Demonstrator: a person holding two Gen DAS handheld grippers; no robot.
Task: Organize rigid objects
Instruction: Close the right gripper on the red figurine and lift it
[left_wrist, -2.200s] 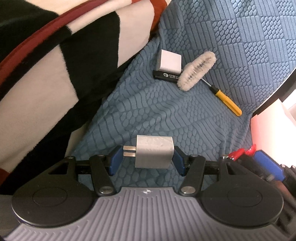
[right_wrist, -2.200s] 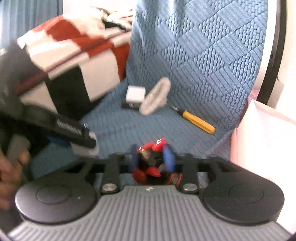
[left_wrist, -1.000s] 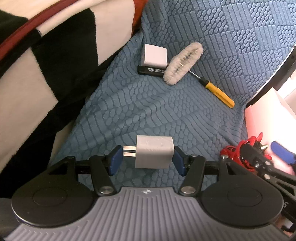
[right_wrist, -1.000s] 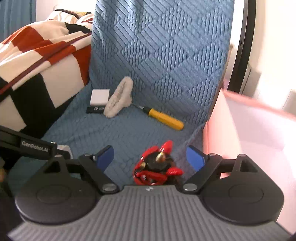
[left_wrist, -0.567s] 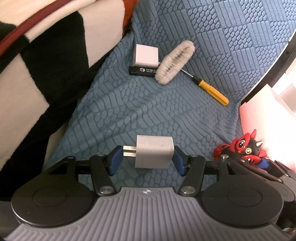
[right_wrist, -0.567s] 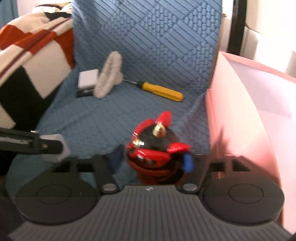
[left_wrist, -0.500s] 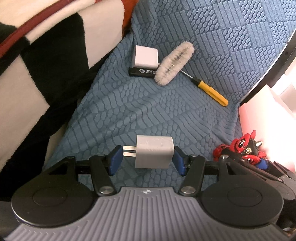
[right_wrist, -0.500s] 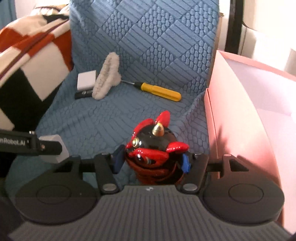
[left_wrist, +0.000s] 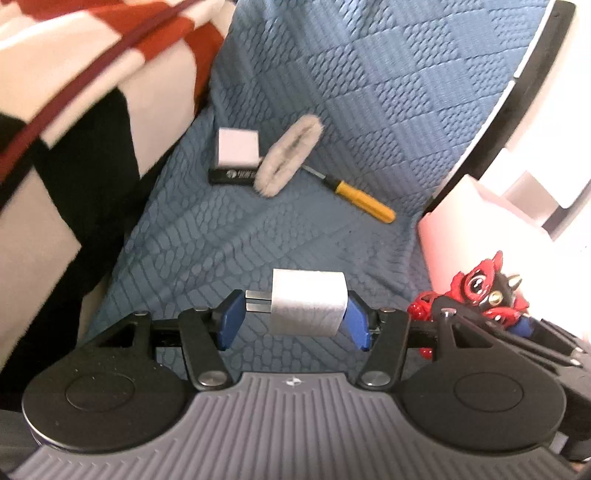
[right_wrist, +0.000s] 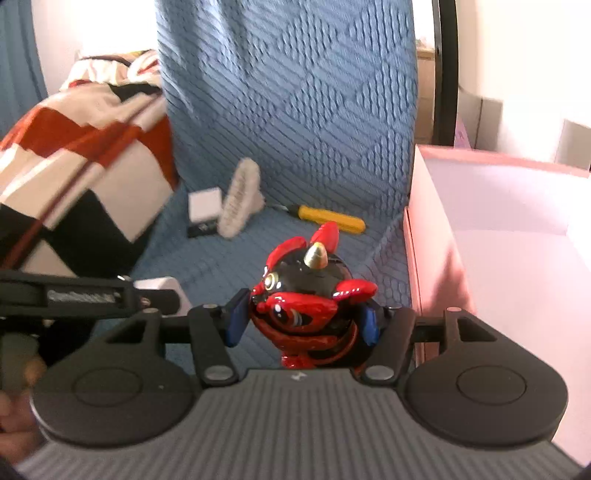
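The left tongs clamp a white charger plug at the centre of the left wrist view, one pad on its prongs, the other on its flat end. It looks light, stiff and smooth; gripping the flat sides would likely hold better than the prongs. The right tongs pinch a glossy red-and-black horned toy at its round body, probably slippery, with thin horns best avoided. A pink box stands at right; a screwdriver and brush lie beyond on the blue cover.
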